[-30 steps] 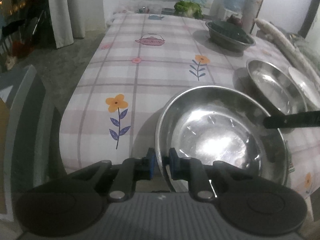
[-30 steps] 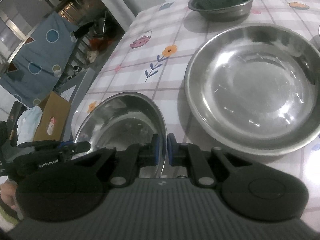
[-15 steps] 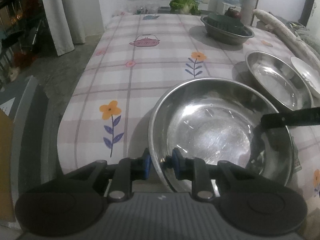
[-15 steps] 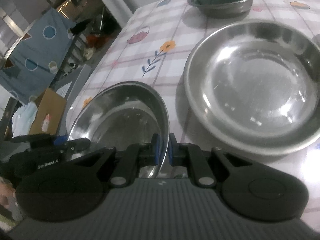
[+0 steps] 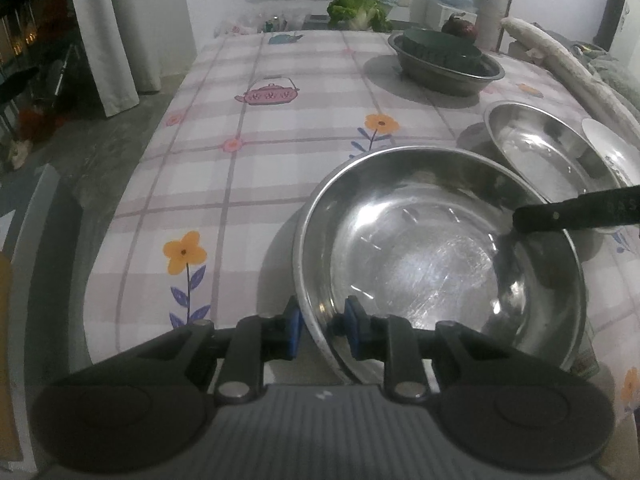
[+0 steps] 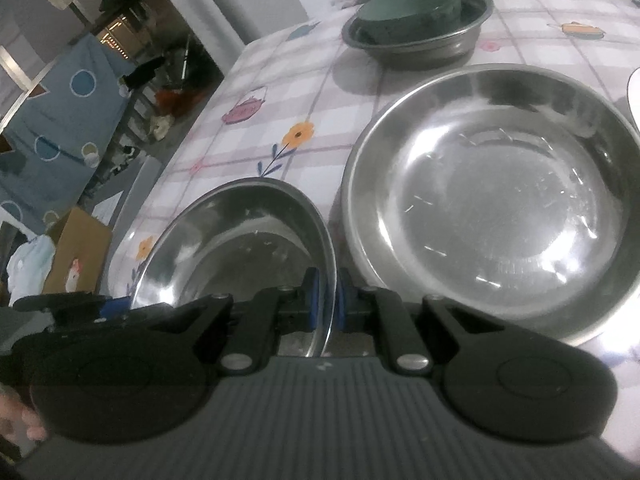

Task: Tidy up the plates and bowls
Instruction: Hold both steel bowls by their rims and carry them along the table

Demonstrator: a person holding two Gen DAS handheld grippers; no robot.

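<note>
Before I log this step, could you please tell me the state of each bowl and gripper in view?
Left gripper: open, jaws just been opening, fingers astride the near steel bowl rim without pressing.
Right gripper: shut on the near steel bowl rim.
Near steel bowl: empty.
Second steel bowl: empty, resting on the tablecloth.
Far steel bowl: holds a dark green dish.

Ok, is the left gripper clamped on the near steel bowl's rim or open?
Open. The left gripper straddles the steel bowl rim, with gaps showing beside both blue pads; its jaws have just been opening.
</note>
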